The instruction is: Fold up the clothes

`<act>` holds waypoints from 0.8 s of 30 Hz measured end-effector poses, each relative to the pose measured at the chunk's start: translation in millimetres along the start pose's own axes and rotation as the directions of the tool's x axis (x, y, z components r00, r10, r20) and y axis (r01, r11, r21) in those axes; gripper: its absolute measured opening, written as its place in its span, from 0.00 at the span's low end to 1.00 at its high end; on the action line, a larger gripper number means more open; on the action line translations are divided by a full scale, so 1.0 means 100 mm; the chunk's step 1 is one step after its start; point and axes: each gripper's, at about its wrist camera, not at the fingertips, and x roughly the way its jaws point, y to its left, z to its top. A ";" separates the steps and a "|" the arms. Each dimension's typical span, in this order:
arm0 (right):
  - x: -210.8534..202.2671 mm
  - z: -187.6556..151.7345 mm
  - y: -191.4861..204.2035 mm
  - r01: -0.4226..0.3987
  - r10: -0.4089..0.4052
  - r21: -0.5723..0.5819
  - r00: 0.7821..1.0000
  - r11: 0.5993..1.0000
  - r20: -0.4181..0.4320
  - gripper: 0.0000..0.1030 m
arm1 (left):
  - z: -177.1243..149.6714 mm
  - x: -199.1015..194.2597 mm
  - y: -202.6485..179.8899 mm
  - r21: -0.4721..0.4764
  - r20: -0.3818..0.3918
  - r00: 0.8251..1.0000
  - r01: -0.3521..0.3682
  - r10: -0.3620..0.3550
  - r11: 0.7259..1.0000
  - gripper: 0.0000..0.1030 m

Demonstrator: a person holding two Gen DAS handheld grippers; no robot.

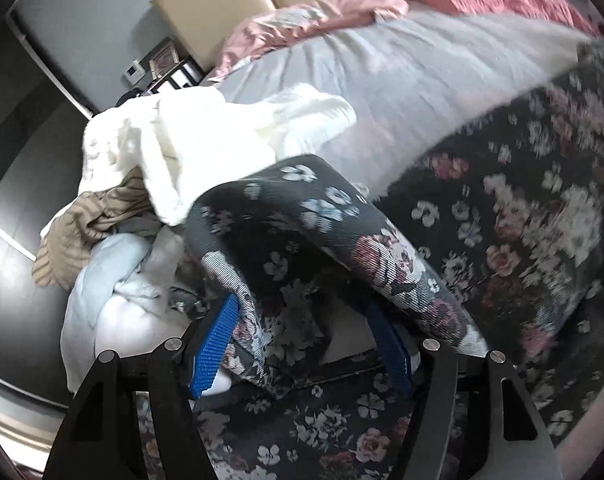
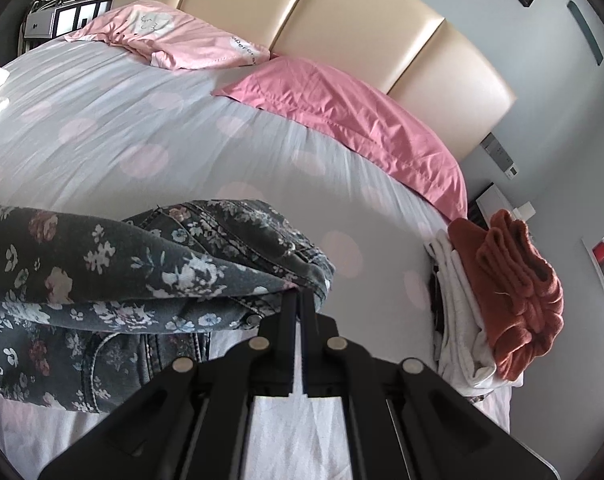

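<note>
Dark floral jeans (image 1: 501,220) lie across the grey spotted bed sheet (image 1: 381,80). In the left wrist view one stiff fold of them arches up between the blue pads (image 1: 214,344) of my left gripper (image 1: 302,312). Its jaws stand wide and grip that bunched fold, and part of the cloth spills over the right finger. In the right wrist view the jeans (image 2: 102,264) stretch to the left, and my right gripper (image 2: 302,296) is shut on their hem edge beside a metal button. The sheet (image 2: 142,140) lies beyond.
A heap of unfolded clothes sits left of the jeans: a white garment (image 1: 202,132), a beige ribbed one (image 1: 98,208) and a pale blue one (image 1: 114,280). A folded stack with a rust top (image 2: 517,292) stands at the bed's right edge. Pink pillows (image 2: 341,120) lie by the headboard (image 2: 302,12).
</note>
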 end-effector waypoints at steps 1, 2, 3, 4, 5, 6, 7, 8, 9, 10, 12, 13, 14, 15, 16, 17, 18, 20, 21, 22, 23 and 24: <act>0.01 0.00 0.00 -0.001 0.001 -0.001 1.000 1.000 0.000 0.01 | 0.00 0.04 -0.01 0.010 -0.009 1.000 -0.004 0.004 1.000 0.64; 0.02 0.00 0.01 -0.001 0.001 0.000 1.000 1.000 -0.001 0.01 | 0.01 0.07 -0.01 0.002 -0.016 1.000 -0.001 0.001 1.000 0.62; 0.03 -0.01 0.01 -0.002 0.002 0.000 1.000 1.000 -0.002 0.01 | 0.02 0.10 -0.01 -0.007 -0.023 1.000 0.003 -0.003 1.000 0.57; 0.04 -0.01 0.01 -0.003 0.003 0.000 1.000 1.000 -0.004 0.01 | 0.03 0.13 -0.01 -0.017 -0.031 1.000 0.006 -0.007 1.000 0.47; 0.05 -0.02 0.02 -0.003 0.003 -0.001 1.000 1.000 -0.007 0.01 | 0.03 0.14 -0.02 -0.025 -0.035 0.999 0.005 -0.006 1.000 0.41; 0.06 -0.04 0.02 -0.003 0.003 -0.002 1.000 1.000 -0.010 0.01 | 0.03 0.14 -0.03 -0.036 -0.039 0.999 0.014 -0.015 0.999 0.28; 0.06 -0.05 0.02 -0.004 0.004 -0.001 1.000 1.000 -0.013 0.01 | 0.04 0.14 -0.04 -0.048 -0.043 0.999 0.024 -0.026 0.999 0.08; 0.07 -0.06 0.02 -0.004 0.004 0.000 1.000 1.000 -0.016 0.01 | 0.05 0.13 -0.03 -0.069 -0.054 0.997 0.043 -0.047 0.997 0.06; 0.05 -0.08 0.01 0.000 0.000 0.005 1.000 1.000 -0.013 0.01 | 0.05 0.09 0.00 -0.086 -0.049 0.998 0.045 -0.049 0.995 0.05; 0.02 -0.09 -0.01 0.005 -0.005 0.009 1.000 1.000 -0.008 0.01 | 0.05 0.05 0.02 -0.103 -0.043 0.998 0.046 -0.050 0.994 0.02; -0.09 -0.12 -0.05 0.021 -0.021 0.022 1.000 1.000 0.014 0.01 | 0.05 -0.06 0.11 -0.143 -0.029 0.998 0.046 -0.051 0.989 0.01; -0.15 -0.13 -0.08 0.027 -0.028 0.028 0.999 0.999 0.025 0.01 | 0.05 -0.12 0.15 -0.163 -0.023 0.998 0.046 -0.051 0.986 0.00; -0.22 -0.14 -0.12 0.033 -0.035 0.039 0.999 0.999 0.036 0.00 | 0.04 -0.20 0.21 -0.181 -0.013 0.999 0.045 -0.048 0.983 0.00; -0.30 -0.16 -0.19 0.064 -0.067 0.055 0.997 0.996 0.047 0.00 | 0.03 -0.29 0.26 -0.198 -0.002 0.999 0.043 -0.044 0.979 0.00; -0.39 -0.19 -0.30 0.085 -0.091 0.085 0.994 0.993 0.059 0.00 | 0.02 -0.38 0.32 -0.216 0.008 0.999 0.041 -0.041 0.975 0.00; -0.48 -0.21 -0.43 0.102 -0.111 0.118 0.991 0.988 0.070 0.00 | 0.02 -0.47 0.36 -0.223 0.019 0.999 0.035 -0.032 0.974 0.00; -0.57 -0.26 -0.60 0.106 -0.117 0.157 0.991 0.982 0.065 0.00 | 0.01 -0.56 0.38 -0.222 0.030 0.999 0.029 -0.023 0.975 0.00; -0.72 -0.37 -0.88 0.124 -0.136 0.184 0.989 0.975 0.055 0.00 | 0.00 -0.69 0.42 -0.219 0.042 0.999 0.022 -0.013 0.975 0.00; -0.77 -0.43 -0.96 0.113 -0.124 0.180 0.991 0.977 0.054 0.00 | -0.01 -0.74 0.43 -0.217 0.043 0.999 0.021 -0.012 0.976 0.00; -0.81 -0.49 -1.03 0.095 -0.106 0.174 0.993 0.980 0.053 0.00 | -0.03 -0.80 0.44 -0.220 0.046 0.999 0.022 -0.012 0.975 0.01; -0.88 -0.58 -1.09 0.062 -0.073 0.166 0.995 0.984 0.066 0.00 | -0.05 -0.85 0.44 -0.223 0.049 0.999 0.023 -0.013 0.975 0.02; -0.93 -0.65 -1.10 0.034 -0.045 0.149 0.996 0.988 0.074 0.00 | -0.08 -0.90 0.44 -0.224 0.054 0.998 0.025 -0.013 0.974 0.03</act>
